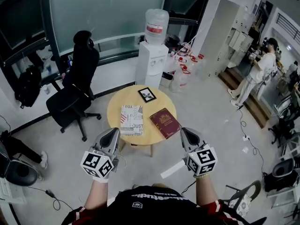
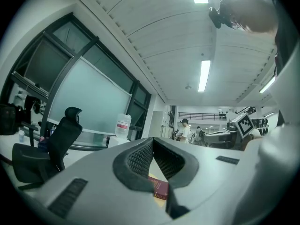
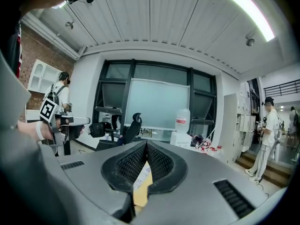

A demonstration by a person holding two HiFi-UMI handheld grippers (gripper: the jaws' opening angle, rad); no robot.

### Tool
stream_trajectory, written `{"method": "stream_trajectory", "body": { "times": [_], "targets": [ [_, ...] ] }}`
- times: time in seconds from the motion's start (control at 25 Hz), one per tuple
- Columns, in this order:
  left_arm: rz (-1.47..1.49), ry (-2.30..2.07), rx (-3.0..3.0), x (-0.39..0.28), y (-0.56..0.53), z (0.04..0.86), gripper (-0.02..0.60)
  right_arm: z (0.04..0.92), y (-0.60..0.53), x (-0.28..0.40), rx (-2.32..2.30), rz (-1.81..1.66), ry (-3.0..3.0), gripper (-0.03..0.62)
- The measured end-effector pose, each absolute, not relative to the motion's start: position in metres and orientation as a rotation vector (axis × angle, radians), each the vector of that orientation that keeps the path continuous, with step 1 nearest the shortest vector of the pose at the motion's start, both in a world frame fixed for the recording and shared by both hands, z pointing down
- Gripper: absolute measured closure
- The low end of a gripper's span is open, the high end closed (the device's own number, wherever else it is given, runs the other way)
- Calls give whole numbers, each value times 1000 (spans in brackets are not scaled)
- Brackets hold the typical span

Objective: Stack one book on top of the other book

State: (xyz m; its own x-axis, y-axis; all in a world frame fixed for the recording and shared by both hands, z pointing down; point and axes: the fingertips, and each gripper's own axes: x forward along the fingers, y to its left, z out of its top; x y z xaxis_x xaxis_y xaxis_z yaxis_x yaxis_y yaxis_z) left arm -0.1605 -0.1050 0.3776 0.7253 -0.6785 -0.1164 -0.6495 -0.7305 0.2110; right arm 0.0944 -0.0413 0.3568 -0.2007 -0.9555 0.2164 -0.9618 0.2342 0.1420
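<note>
A round wooden table [image 1: 115, 108] carries two books lying flat, side by side and apart. A white book with printed words [image 1: 131, 119] is on the left and a dark red book [image 1: 165, 123] on the right. My left gripper [image 1: 112, 136] hovers short of the table's near left edge, and my right gripper [image 1: 186, 135] short of its near right edge. Both are shut with nothing between them. Through the left gripper's [image 2: 153, 139] jaws the red book [image 2: 160, 189] shows. Past the right gripper's [image 3: 146, 144] jaws I see the white book [image 3: 141, 178].
A small black-framed picture [image 1: 147, 94] lies at the table's far side. A black office chair [image 1: 73, 96] stands to the left, a water dispenser [image 1: 152, 55] and several water bottles [image 1: 181, 77] behind. A person [image 1: 255, 78] stands far right. Cables run across the floor.
</note>
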Motion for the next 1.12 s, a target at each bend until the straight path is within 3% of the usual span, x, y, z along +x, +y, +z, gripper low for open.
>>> {"method": "stream_trajectory", "body": {
  "times": [1.12],
  "targets": [
    [-246, -1050, 2851, -108, -158, 357, 565, 352, -114, 128, 1749, -3, -2355, 563]
  ]
}}
